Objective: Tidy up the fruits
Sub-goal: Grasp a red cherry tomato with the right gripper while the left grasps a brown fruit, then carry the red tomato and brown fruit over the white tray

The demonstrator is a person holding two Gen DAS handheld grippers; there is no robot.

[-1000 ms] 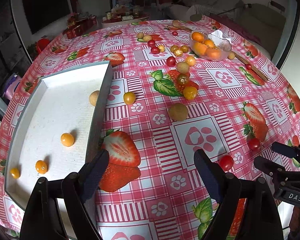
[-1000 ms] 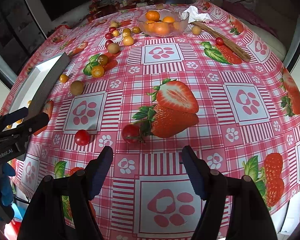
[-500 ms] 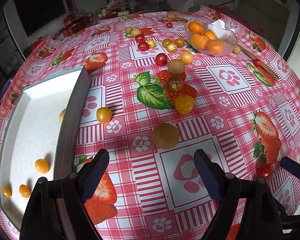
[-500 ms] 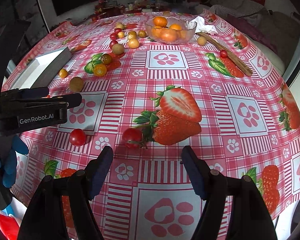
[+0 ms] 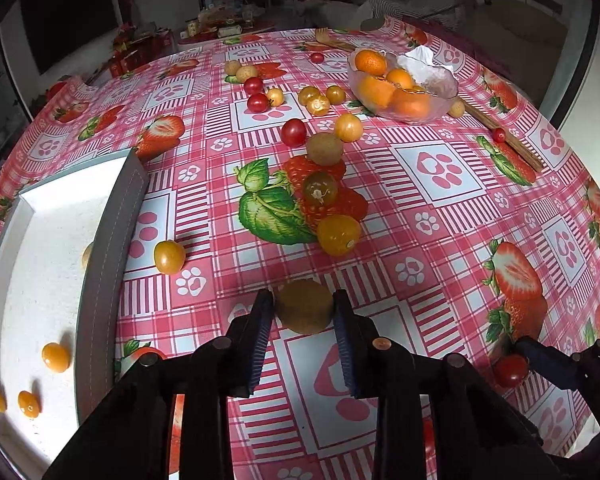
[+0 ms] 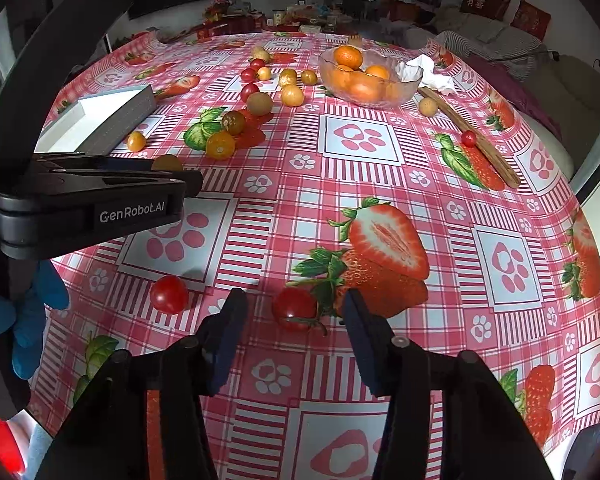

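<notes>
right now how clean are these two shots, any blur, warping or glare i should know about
Left wrist view: sharp, with heavy fisheye bowing of the tablecloth and dark corners; the white tray looks slightly washed out. Right wrist view: equally sharp and warped; soft daylight, faint shadows under the red tomato; mild glints on the glass bowl.

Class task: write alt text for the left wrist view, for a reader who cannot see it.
The left gripper has just closed its jaws on a brown kiwi lying on a strawberry-print tablecloth. A white tray holding small orange fruits sits to the left; more loose fruit and a glass bowl of oranges lie beyond.
</notes>
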